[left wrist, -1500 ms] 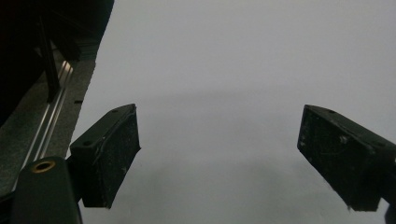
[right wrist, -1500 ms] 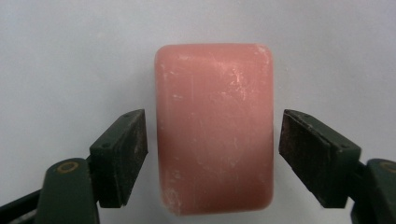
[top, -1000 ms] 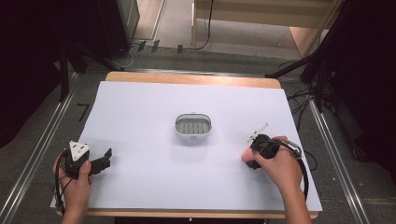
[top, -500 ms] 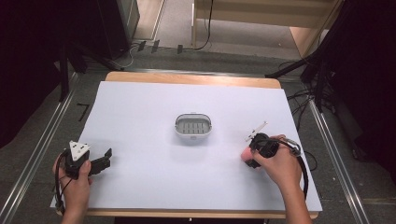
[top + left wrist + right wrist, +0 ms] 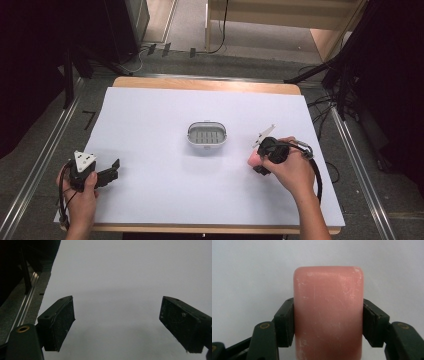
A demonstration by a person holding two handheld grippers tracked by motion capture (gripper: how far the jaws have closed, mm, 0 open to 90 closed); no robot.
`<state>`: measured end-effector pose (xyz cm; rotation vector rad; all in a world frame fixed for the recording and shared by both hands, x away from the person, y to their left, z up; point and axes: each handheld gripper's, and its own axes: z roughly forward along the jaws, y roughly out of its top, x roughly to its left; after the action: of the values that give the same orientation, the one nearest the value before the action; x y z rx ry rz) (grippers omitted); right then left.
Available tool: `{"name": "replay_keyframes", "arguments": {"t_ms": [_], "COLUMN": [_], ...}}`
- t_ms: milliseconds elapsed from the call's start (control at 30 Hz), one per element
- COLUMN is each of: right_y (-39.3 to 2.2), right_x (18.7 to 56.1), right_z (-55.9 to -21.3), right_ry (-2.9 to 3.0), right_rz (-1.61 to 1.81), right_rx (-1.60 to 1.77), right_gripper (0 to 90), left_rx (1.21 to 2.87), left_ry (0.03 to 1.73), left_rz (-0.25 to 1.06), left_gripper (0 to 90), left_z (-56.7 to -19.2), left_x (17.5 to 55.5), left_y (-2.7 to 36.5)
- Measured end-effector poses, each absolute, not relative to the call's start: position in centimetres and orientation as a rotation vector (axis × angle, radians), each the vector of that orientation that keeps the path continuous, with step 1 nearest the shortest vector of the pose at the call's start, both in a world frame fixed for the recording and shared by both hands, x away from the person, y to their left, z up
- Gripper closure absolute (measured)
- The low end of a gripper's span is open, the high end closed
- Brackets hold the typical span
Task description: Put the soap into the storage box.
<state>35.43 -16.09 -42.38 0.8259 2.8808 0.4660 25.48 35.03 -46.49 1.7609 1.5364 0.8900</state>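
Soap [image 5: 328, 312], pink and scuffed, sitting pinched between both jaws of the right gripper [image 5: 328, 322], pads pressing its two long sides. Lying low against the white table [image 5: 165, 115], right of centre, showing as a pink bit [image 5: 253, 159] just beside the right hand [image 5: 290, 167]. Standing near and to its left, a small white dish [image 5: 207, 135] with a slatted grey insert, apart from soap and gripper. Resting well apart at the near left edge, the left gripper [image 5: 111, 171] in the left hand [image 5: 80, 192], jaws spread wide over bare table [image 5: 120, 285], gripping nothing. Trailing from the right gripper [image 5: 261, 161], a black cable [image 5: 316, 172] looping past the wrist.
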Motion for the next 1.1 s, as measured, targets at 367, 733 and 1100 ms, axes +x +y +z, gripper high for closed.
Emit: {"name": "replay_keyframes", "arguments": {"t_ms": [367, 733, 1100], "right_y": [-13.6, -11.0, -8.6], "right_x": [36.3, 36.8, 37.0], "right_z": [-41.6, -41.2, -41.1], "right_ry": [2.899, 2.924, 2.957], "right_rz": [0.482, 0.483, 0.479], "right_rx": [0.722, 0.619, 0.514], "right_gripper": [38.8, 38.8, 38.8], "left_rx": [1.758, 1.756, 1.759], "left_ry": [1.538, 1.539, 1.539], "left_rz": [0.886, 0.882, 0.88], "left_gripper": [13.7, 13.7, 13.7], "left_z": [-46.5, -46.5, -46.5], "left_x": [25.5, 25.5, 25.5], "left_y": [35.1, 35.1, 35.1]}}
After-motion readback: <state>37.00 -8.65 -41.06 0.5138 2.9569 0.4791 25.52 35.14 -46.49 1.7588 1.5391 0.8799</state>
